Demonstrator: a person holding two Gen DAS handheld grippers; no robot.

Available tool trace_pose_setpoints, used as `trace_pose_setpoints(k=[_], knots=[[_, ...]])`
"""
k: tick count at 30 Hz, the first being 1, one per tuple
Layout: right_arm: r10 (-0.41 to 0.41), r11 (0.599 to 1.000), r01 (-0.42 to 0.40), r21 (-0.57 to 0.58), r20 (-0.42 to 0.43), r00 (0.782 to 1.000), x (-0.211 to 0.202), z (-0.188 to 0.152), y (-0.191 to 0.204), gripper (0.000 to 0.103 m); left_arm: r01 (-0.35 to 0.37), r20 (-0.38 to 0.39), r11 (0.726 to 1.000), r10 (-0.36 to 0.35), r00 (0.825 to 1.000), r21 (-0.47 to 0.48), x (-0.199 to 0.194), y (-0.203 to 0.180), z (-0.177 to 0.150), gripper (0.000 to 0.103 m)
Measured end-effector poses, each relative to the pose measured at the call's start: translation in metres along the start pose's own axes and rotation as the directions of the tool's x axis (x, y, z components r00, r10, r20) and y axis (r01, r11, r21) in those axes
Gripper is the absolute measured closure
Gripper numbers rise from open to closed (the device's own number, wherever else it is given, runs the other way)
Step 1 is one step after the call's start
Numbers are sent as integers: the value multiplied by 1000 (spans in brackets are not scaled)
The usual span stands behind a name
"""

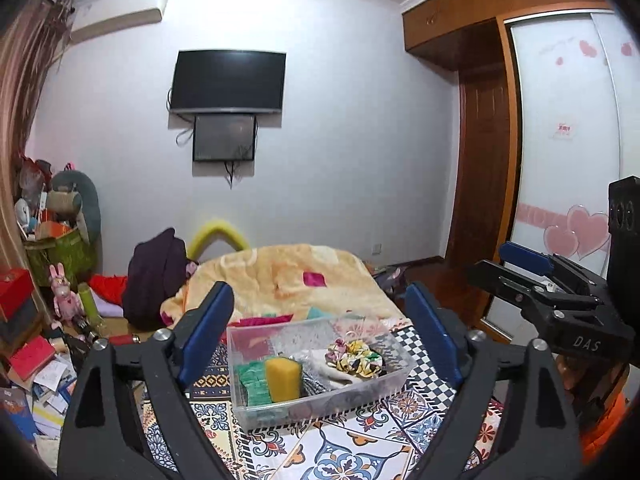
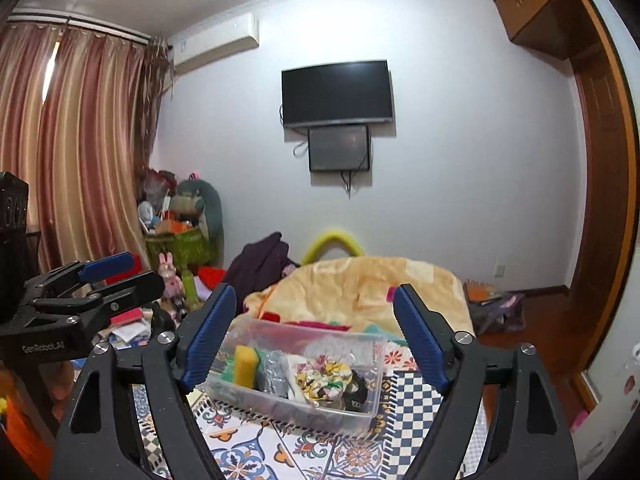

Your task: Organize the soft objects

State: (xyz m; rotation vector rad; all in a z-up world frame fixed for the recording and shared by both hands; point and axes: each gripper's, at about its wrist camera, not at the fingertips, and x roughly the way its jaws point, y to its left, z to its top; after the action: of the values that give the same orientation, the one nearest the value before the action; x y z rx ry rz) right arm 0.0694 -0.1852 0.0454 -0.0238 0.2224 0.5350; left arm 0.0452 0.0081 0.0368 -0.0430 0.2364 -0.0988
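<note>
Clear plastic bin (image 1: 320, 400) holds yellow sponge (image 1: 283, 378) left, floral fabric scrunchie (image 1: 356, 356) right. Left tool (image 1: 320, 340) and right tool (image 2: 312, 336) both gape wide, empty.

White wall (image 2: 460, 160), mounted TV (image 2: 337, 94), striped curtains (image 2: 68, 140) left, wooden wardrobe (image 1: 460, 32) right.

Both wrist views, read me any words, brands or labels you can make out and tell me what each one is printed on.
"DAS": white letters on the black body of the right gripper, seen in the left wrist view.
"GenRobot.AI": white letters on the black body of the left gripper, seen in the right wrist view.
Small red sticker on the white sliding wardrobe door: too small to read.
White wall air conditioner: mark too blurred to read.
</note>
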Motion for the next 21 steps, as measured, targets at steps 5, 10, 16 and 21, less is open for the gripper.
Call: trace_pose_setpoints(k=[5, 10, 16, 21], knots=[[12, 1000, -12, 9, 19, 1000, -6, 0, 1, 17, -7, 12, 1000, 7, 1000, 6, -12, -4, -1, 6], [18, 1000, -18, 18, 33, 999, -12, -4, 2, 0, -10, 8, 1000, 10, 1000, -5, -15, -6, -6, 1], [9, 1000, -9, 4, 39, 999, -13, -7, 6, 0, -19, -11, 1000, 19, 1000, -1, -13, -7, -12, 1], [14, 1000, -15, 7, 33, 999, -16, -11, 5, 0, -20, -10, 1000, 20, 1000, -10, -14, -8, -13, 1]])
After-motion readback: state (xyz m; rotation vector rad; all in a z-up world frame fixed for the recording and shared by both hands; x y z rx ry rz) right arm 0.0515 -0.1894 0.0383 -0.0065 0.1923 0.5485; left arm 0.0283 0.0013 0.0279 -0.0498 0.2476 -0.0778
